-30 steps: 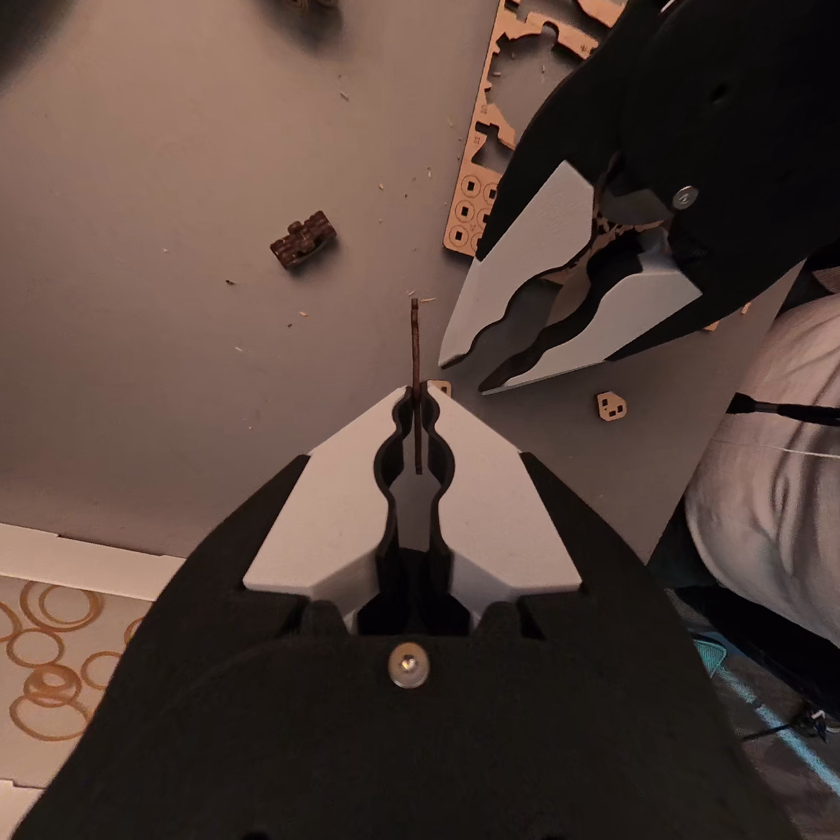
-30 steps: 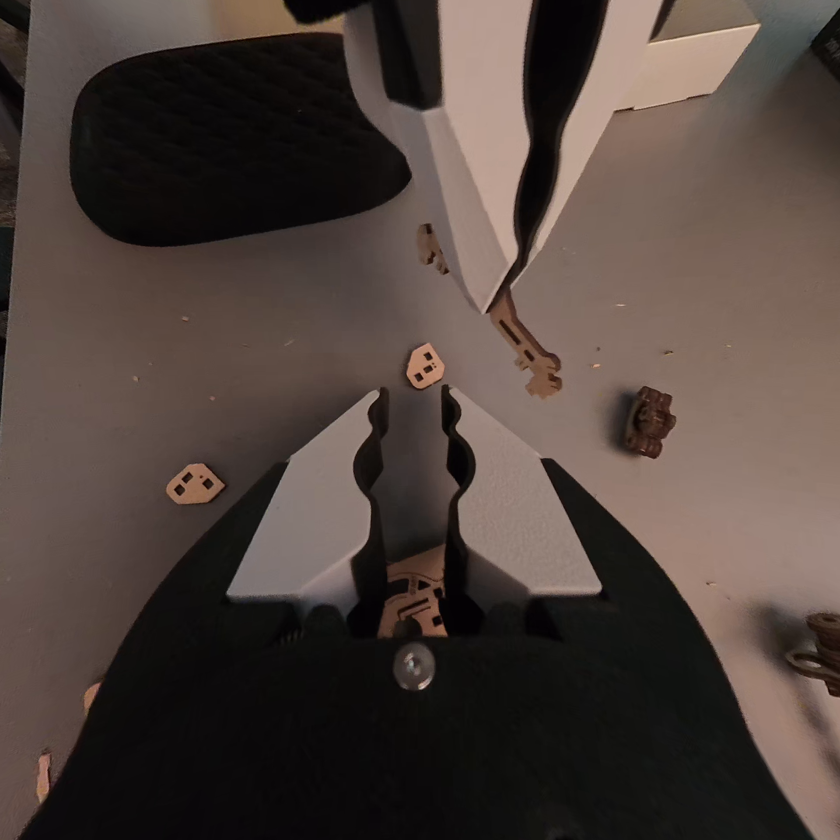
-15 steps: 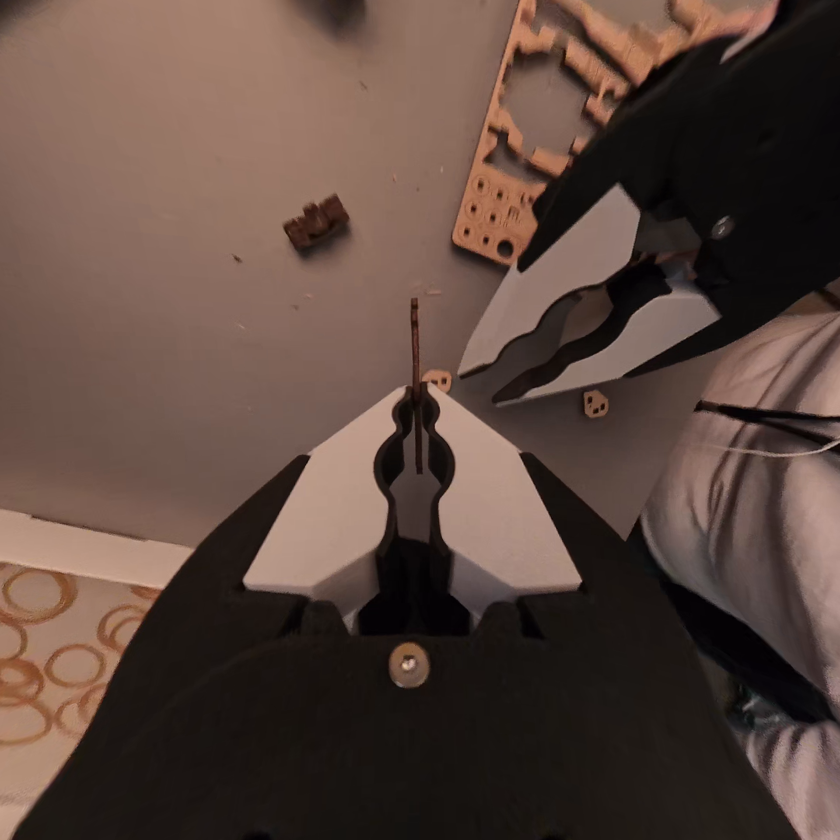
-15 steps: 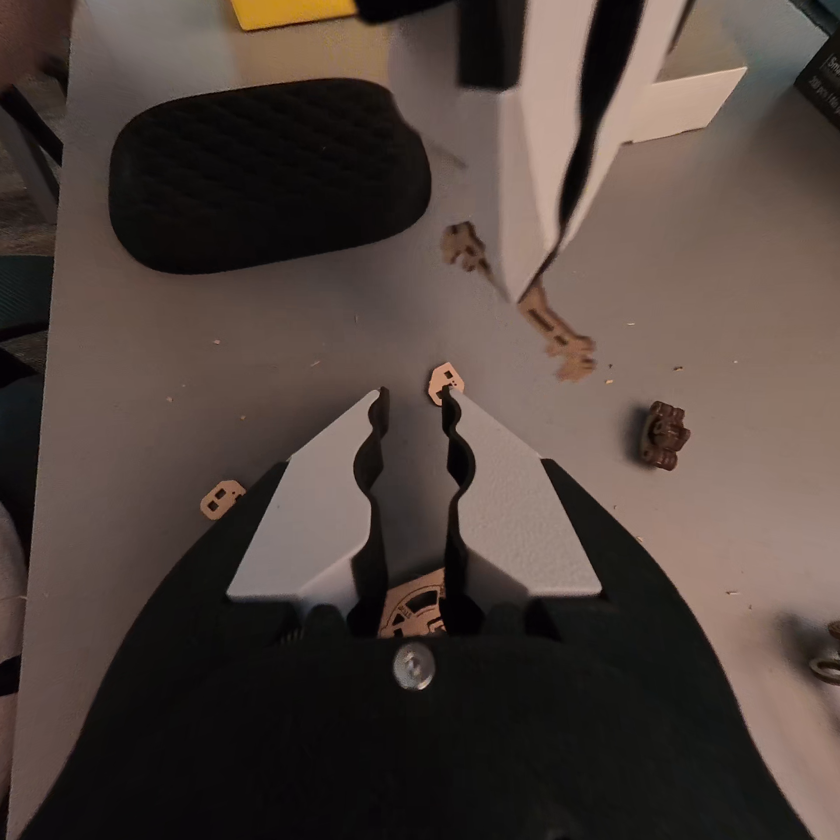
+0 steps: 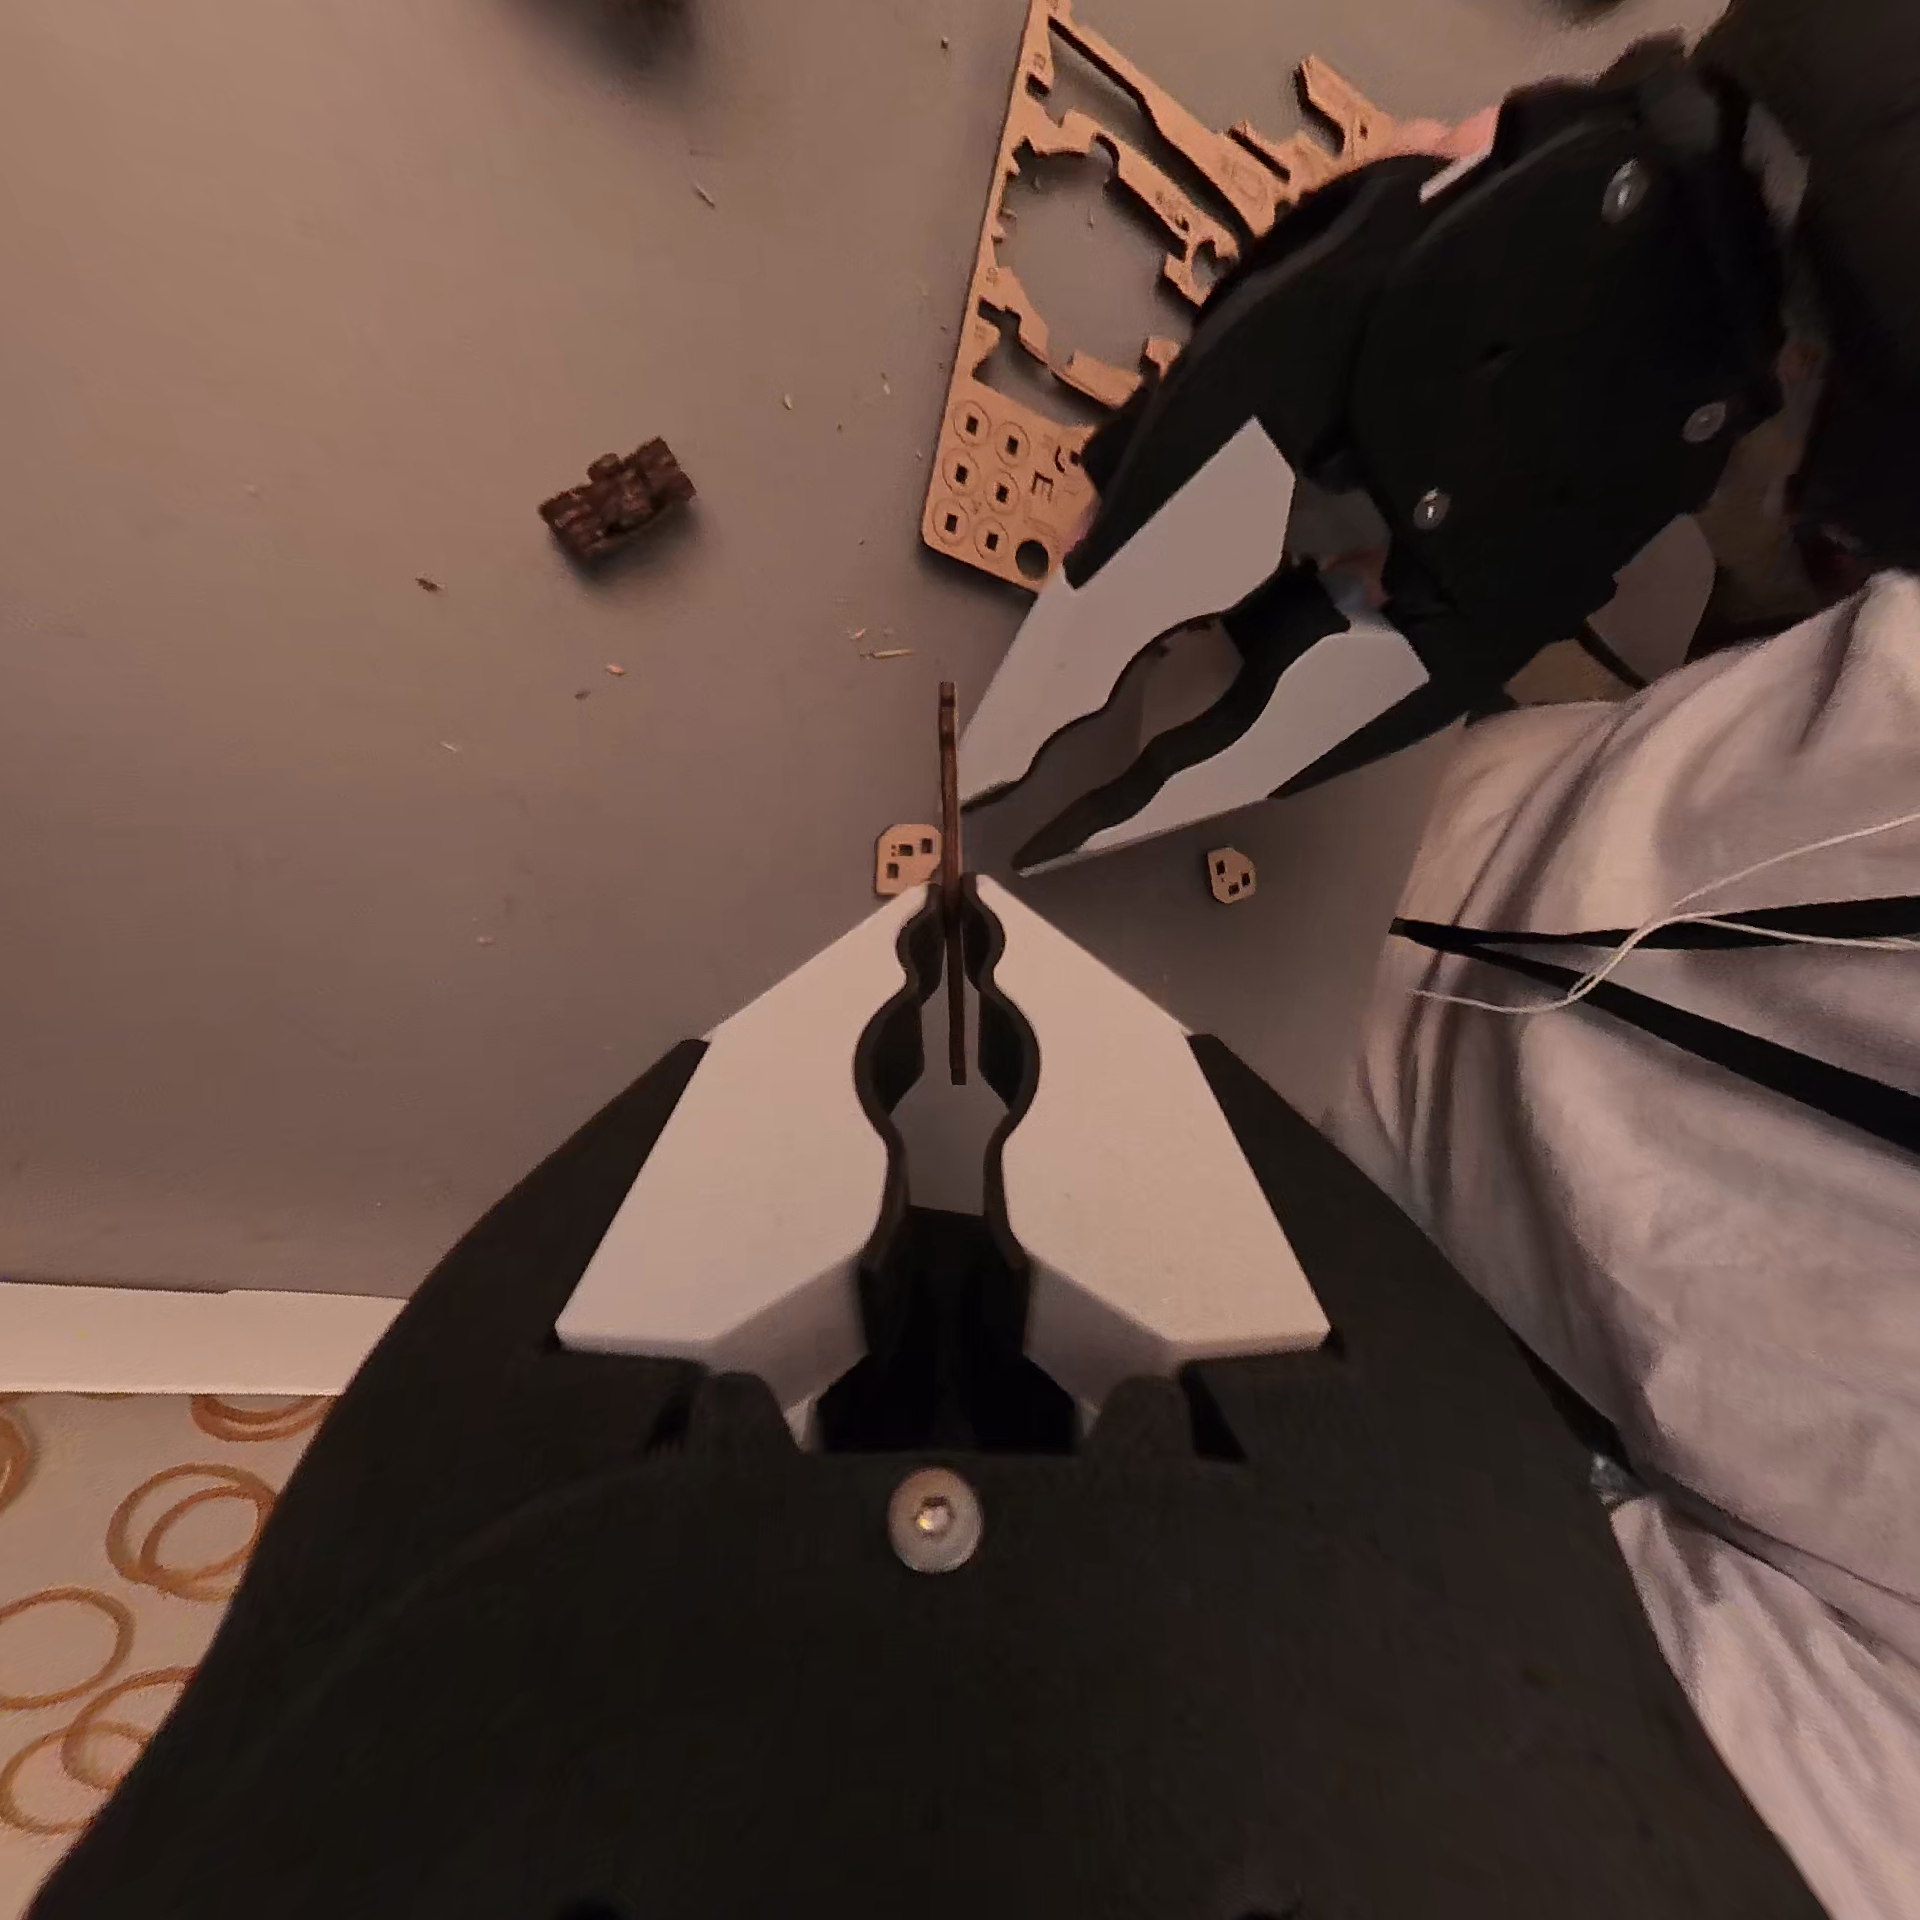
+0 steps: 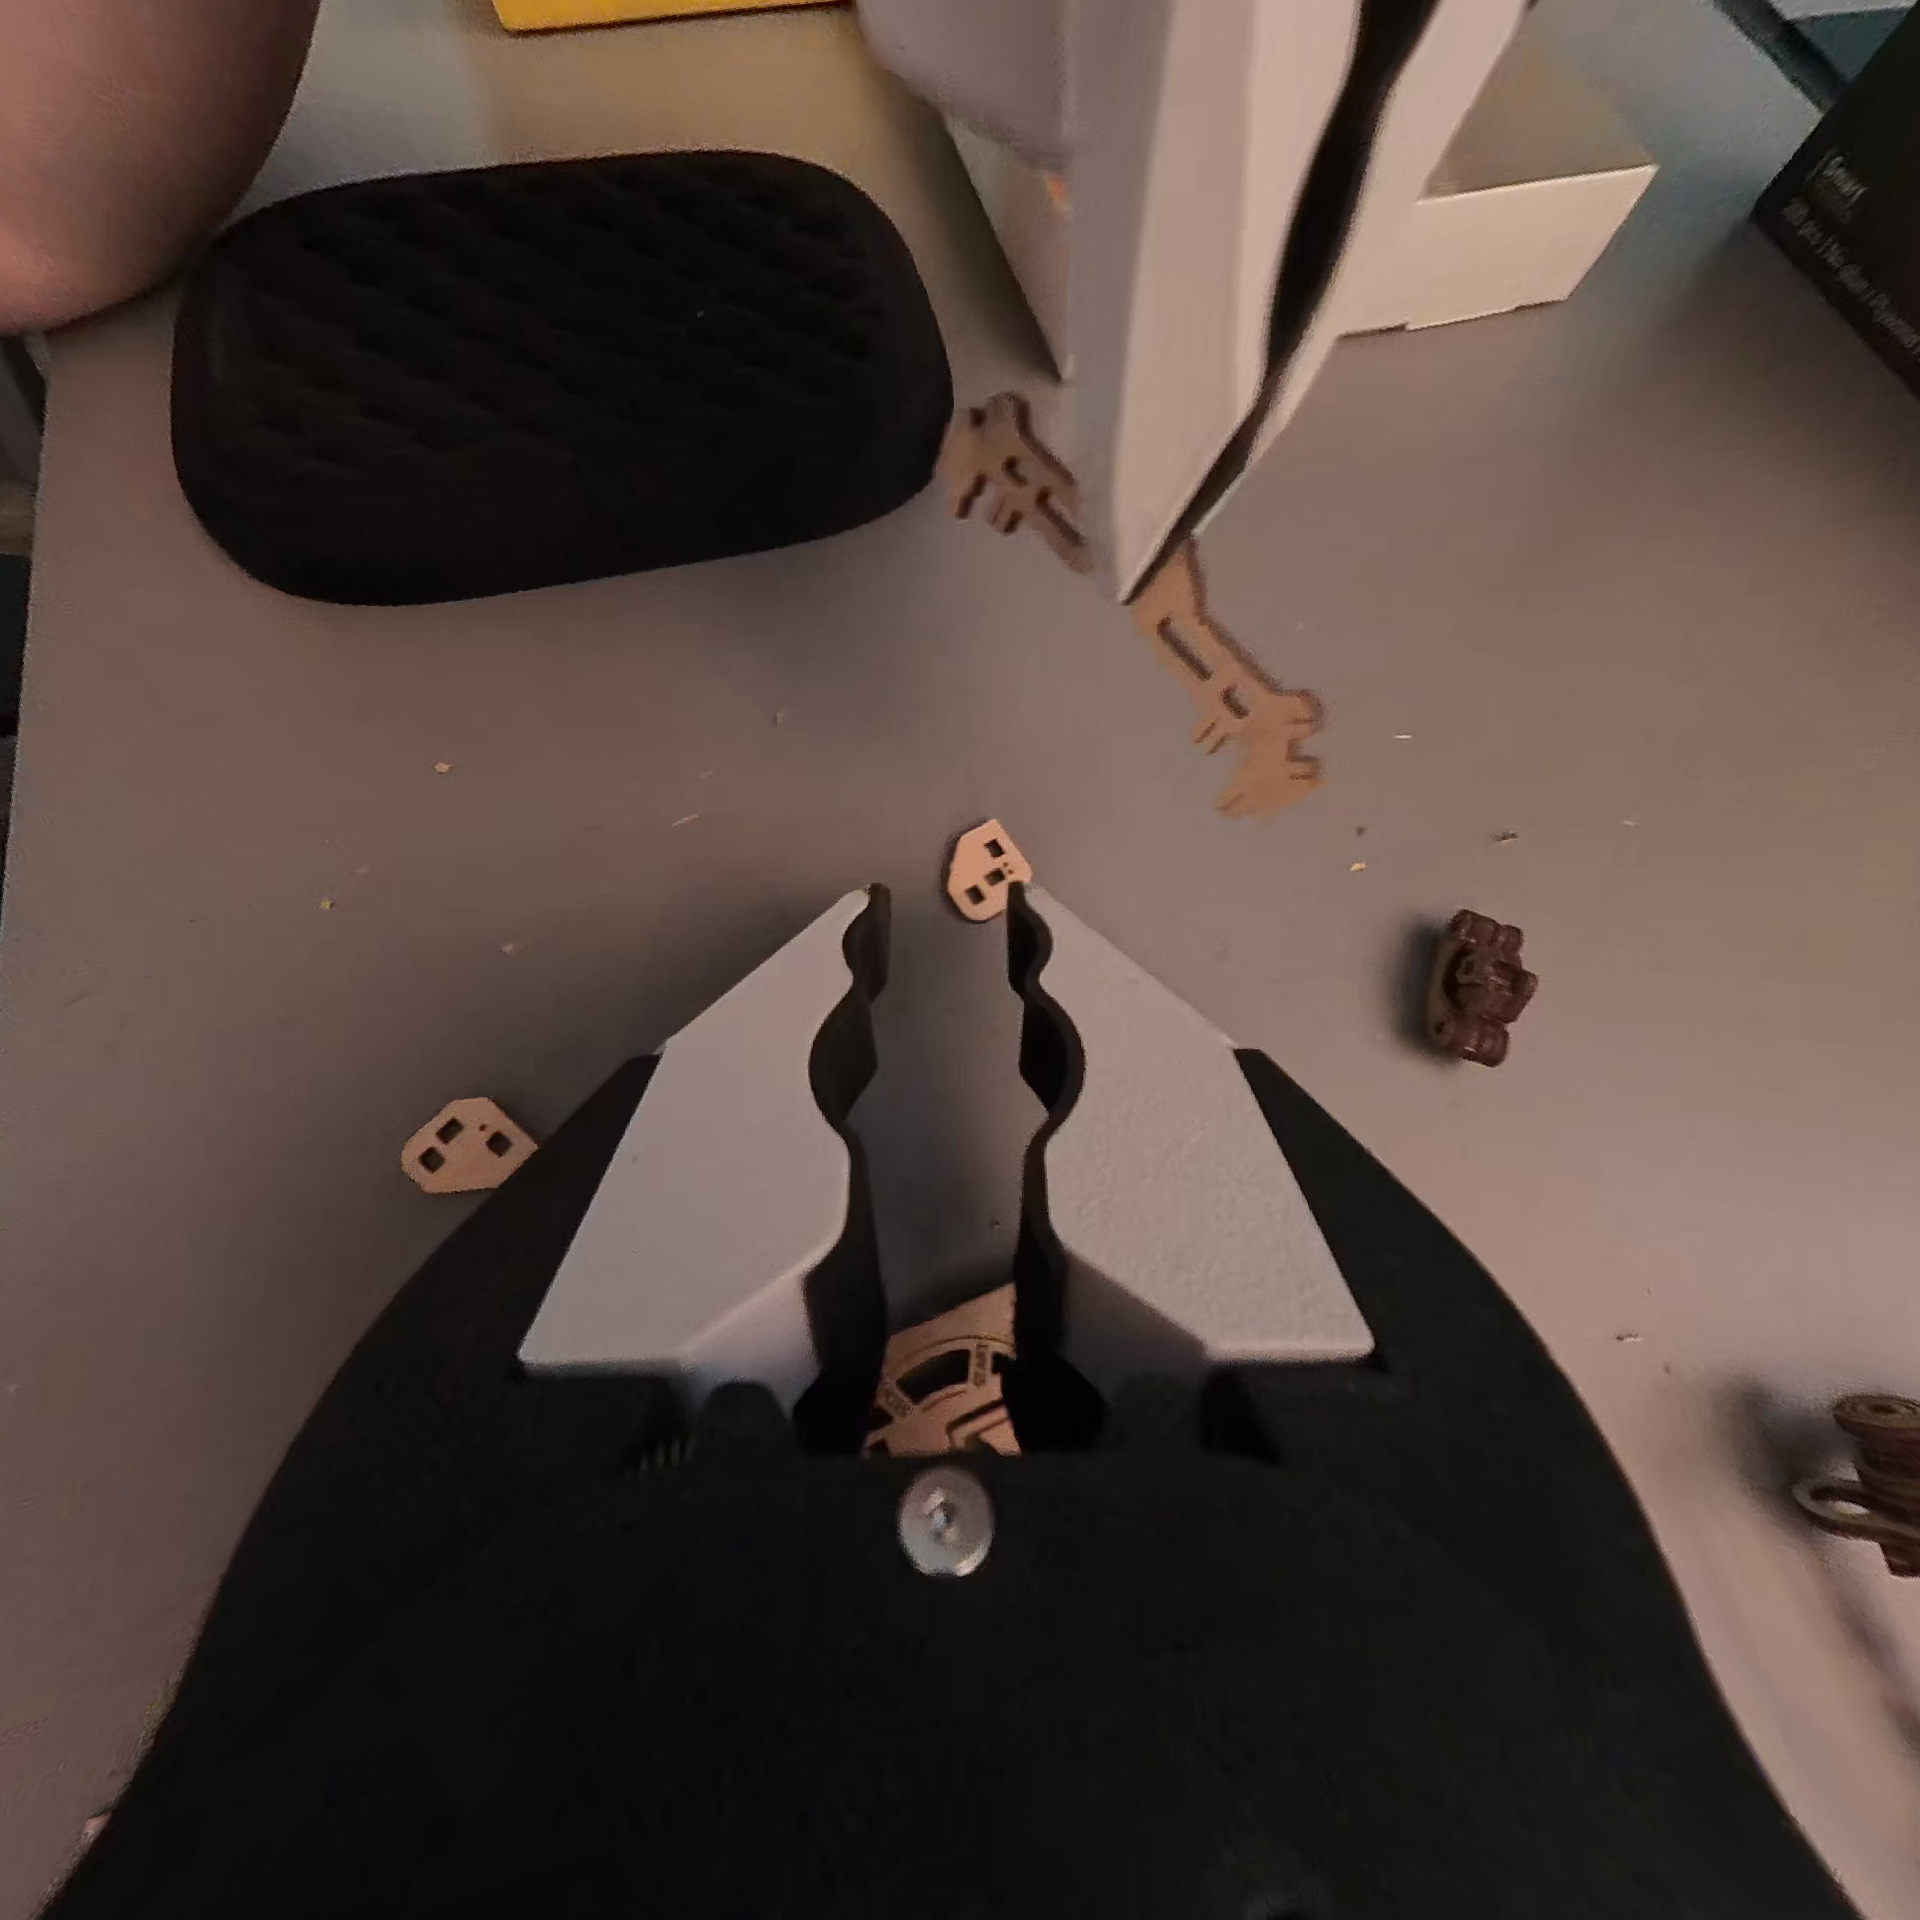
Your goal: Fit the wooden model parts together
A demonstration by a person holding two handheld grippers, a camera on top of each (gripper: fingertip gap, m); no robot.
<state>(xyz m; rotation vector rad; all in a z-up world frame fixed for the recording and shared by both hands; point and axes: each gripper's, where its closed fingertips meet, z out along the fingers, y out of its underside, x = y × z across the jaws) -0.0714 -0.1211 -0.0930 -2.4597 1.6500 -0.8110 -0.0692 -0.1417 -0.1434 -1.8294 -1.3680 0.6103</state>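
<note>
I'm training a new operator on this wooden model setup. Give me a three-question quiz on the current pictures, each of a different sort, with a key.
1. True or false: the right gripper holds a wooden part.
2. Multiple choice: how does the left gripper hold the long slotted strip? A) flat, B) edge-on to its camera, C) not at all.
3. Fill in: the small tan plate just beyond the right gripper's tips lies on the ____.

Key: 1 false, it is open and empty; 2 B; 3 table.
</note>
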